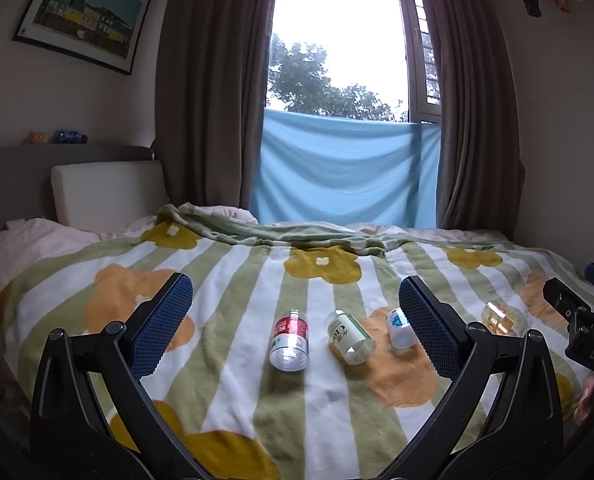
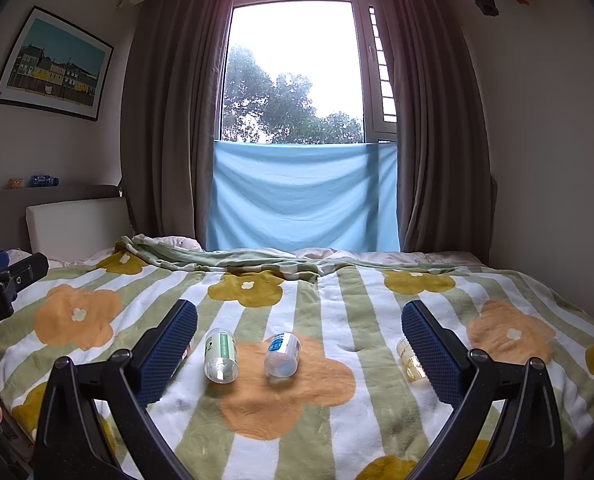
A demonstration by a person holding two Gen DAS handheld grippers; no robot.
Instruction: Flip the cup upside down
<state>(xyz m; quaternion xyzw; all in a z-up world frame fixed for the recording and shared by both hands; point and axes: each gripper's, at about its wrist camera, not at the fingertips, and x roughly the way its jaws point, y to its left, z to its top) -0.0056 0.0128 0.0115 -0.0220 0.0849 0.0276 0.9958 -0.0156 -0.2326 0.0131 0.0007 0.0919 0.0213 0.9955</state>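
Observation:
Several small clear cups lie on their sides on a flowered, striped blanket (image 1: 257, 412). In the left wrist view they are a red-labelled cup (image 1: 290, 340), a green-labelled cup (image 1: 349, 336), a blue-labelled cup (image 1: 399, 328) and a yellowish cup (image 1: 499, 317). My left gripper (image 1: 295, 324) is open above the near side of the bed, empty. My right gripper (image 2: 299, 344) is open and empty, with the green-labelled cup (image 2: 221, 356) and blue-labelled cup (image 2: 282, 354) lying between its fingers' lines. The yellowish cup (image 2: 409, 360) is partly hidden by the right finger.
The bed carries a folded blanket edge (image 1: 281, 232) and a white pillow (image 1: 105, 192) at the headboard. A window with brown curtains and a light blue sheet (image 1: 345, 172) stands behind. The right gripper's body (image 1: 585, 332) shows at the left view's right edge.

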